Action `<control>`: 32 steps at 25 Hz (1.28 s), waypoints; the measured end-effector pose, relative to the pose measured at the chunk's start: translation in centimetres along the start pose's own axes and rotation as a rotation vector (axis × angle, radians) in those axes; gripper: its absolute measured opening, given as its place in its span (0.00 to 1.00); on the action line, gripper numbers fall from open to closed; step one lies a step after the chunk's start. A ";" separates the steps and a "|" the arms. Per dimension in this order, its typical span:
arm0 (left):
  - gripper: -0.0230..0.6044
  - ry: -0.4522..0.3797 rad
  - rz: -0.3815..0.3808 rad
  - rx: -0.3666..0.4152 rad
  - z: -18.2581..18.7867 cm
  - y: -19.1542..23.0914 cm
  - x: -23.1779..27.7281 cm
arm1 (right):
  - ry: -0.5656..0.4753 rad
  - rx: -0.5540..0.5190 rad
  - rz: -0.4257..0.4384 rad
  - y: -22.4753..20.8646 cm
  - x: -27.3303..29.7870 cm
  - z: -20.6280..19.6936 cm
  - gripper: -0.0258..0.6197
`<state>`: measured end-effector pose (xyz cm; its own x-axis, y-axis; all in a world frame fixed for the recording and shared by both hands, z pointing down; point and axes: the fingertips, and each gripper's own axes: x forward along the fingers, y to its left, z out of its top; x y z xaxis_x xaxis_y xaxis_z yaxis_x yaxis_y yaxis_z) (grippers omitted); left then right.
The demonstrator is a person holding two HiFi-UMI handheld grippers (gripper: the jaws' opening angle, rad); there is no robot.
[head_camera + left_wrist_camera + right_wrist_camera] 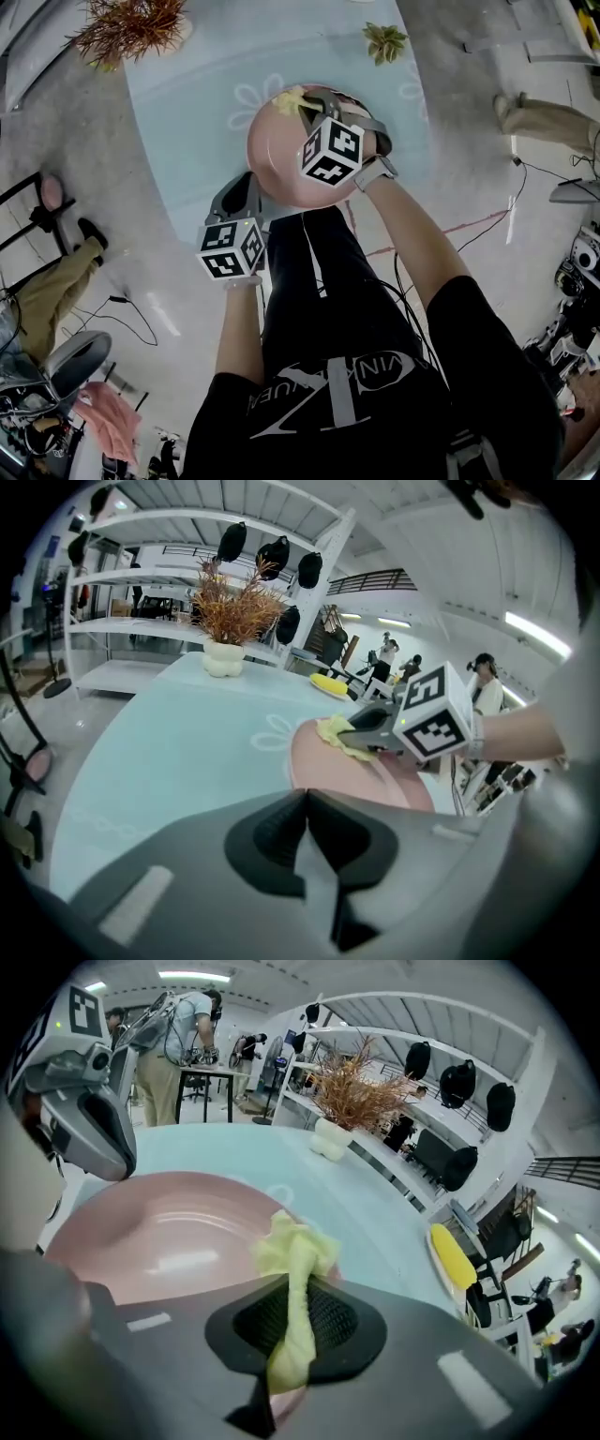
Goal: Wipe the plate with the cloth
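Wiping is judged barely begun; plate [281, 164] rim is clamped by left gripper [247, 192] fingers; cloth [291, 1246] is pinched by right gripper [298, 1288]

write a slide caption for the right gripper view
Right gripper pinches the cloth at the plate rim.

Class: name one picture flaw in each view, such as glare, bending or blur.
Right gripper view: a white glare patch on the plate, and the shelves bow into an arc. Left gripper view: the shelves bow too; the near jaws look soft. Head view: a bright streak glares on the floor.
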<state>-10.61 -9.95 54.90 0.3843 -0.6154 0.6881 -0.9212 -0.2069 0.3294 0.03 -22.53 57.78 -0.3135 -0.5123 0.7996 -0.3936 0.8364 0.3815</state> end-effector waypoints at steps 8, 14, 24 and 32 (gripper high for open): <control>0.04 0.000 0.003 0.027 0.0 0.0 0.1 | 0.123 0.043 -0.059 -1.2 -1.3 -3.7 0.10; 0.04 -0.006 -0.010 -0.037 -0.1 0.0 0.1 | 0.184 0.097 -0.038 -0.4 -3.3 -6.7 0.10; 0.04 -0.009 -0.021 -0.084 0.0 0.1 0.1 | 0.219 0.210 0.064 4.2 -6.9 -9.7 0.10; 0.04 -0.024 -0.028 -0.113 0.0 0.2 0.0 | 0.225 0.247 0.210 8.2 -8.1 -8.7 0.10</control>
<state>-10.84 -10.03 54.95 0.4067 -0.6288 0.6627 -0.8972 -0.1381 0.4196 6.84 -9.80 58.51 -0.2227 -0.2561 0.9407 -0.5456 0.8323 0.0975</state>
